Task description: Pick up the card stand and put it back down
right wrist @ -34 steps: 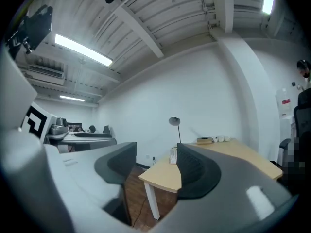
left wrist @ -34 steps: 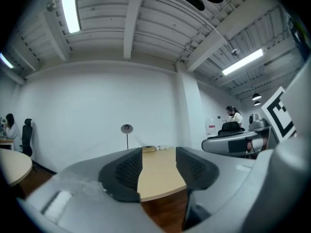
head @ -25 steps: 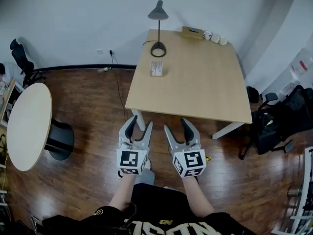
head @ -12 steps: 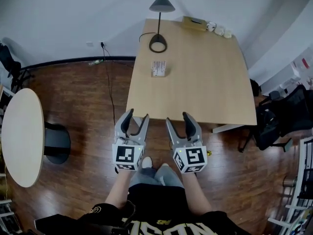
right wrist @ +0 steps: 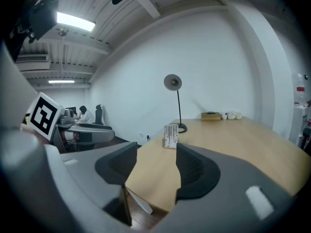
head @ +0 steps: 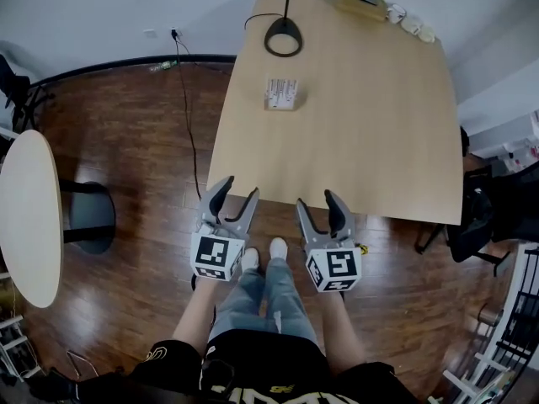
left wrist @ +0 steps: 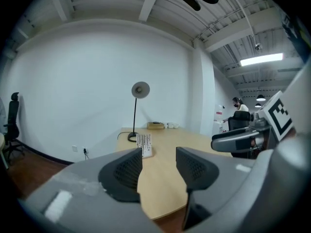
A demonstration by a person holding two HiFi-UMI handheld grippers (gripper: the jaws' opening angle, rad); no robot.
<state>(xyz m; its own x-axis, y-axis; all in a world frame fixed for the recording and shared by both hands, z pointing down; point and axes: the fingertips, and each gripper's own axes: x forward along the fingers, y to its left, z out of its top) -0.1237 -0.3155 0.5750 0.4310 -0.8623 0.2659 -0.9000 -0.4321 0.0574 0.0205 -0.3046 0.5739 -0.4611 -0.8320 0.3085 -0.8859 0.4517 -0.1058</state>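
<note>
The card stand (head: 280, 93) sits well ahead on the bench (head: 370, 141), about equally far from left gripper (head: 239, 190) and right gripper (head: 317, 200); both released, empty.

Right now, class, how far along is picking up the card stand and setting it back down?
Done: nothing; the card stand sits untouched on the table near the lamp. In hand: the left gripper and right gripper, both open and empty, hang short of the table's near edge. Left: reach, grip, lift, set down.
</note>
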